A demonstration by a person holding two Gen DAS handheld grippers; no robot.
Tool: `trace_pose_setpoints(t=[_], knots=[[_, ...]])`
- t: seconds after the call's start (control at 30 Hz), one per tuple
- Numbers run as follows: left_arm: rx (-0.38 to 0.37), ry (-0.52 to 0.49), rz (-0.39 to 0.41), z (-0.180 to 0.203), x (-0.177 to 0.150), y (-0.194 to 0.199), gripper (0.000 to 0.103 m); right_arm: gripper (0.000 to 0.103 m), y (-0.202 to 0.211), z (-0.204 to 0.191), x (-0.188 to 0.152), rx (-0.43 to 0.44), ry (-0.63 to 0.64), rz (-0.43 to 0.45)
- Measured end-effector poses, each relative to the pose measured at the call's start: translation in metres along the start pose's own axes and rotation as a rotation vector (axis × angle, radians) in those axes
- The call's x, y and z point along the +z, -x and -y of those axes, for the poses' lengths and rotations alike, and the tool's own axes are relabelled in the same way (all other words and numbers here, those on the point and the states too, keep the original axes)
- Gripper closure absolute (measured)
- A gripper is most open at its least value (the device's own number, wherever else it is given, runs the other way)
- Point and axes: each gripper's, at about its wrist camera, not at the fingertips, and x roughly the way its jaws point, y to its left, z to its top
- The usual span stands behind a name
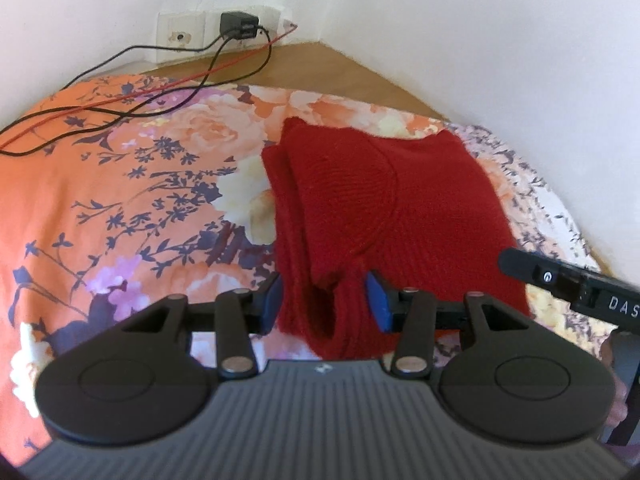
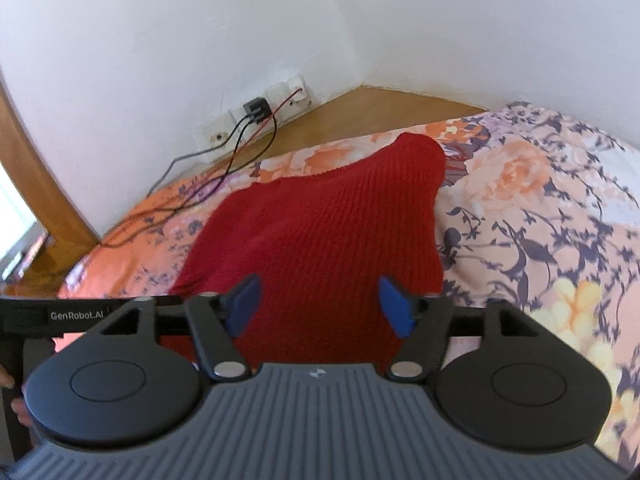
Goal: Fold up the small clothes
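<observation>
my left claw [image 1: 326, 300] gapes around the red sweater's [image 1: 360, 208] folded sleeve, my right claw [image 2: 320, 306] hangs wide, so a shallow pinch could spill layers.

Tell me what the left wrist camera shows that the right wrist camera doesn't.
Left wrist only: the red knit garment's folded sleeve layer with its open cuff between the left gripper's open jaws. Right wrist only: a curved wooden frame at the left edge. Both show the garment on the floral bedspread, the wall sockets with cables, and open grippers, including the right gripper.
</observation>
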Motion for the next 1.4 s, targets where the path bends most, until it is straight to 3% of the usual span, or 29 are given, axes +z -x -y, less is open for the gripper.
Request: trace_pose_setpoints(t=[0.07, 0.2, 0.23, 0.63, 1.4], knots=[[0.013, -0.007, 0.01, 0.004, -0.003, 0.007, 0.055, 0.018, 0.009, -0.003, -0.005, -0.002, -0.01, 0.004], [0.059, -0.047, 0.016, 0.014, -0.013, 0.017, 0.024, 0.01, 0.024, -0.01, -0.018, -0.039, -0.009, 0.019], [0.065, -0.06, 0.021, 0.016, -0.016, 0.02, 0.023, 0.008, 0.027, -0.011, -0.021, -0.046, -0.014, 0.021], [0.102, -0.113, -0.048, 0.034, -0.043, 0.015, 0.023, 0.0, 0.038, -0.027, -0.048, -0.122, -0.007, 0.006], [0.123, -0.121, -0.039, 0.044, -0.046, 0.01, 0.023, 0.0, 0.033, -0.025, -0.049, -0.133, -0.015, -0.037]])
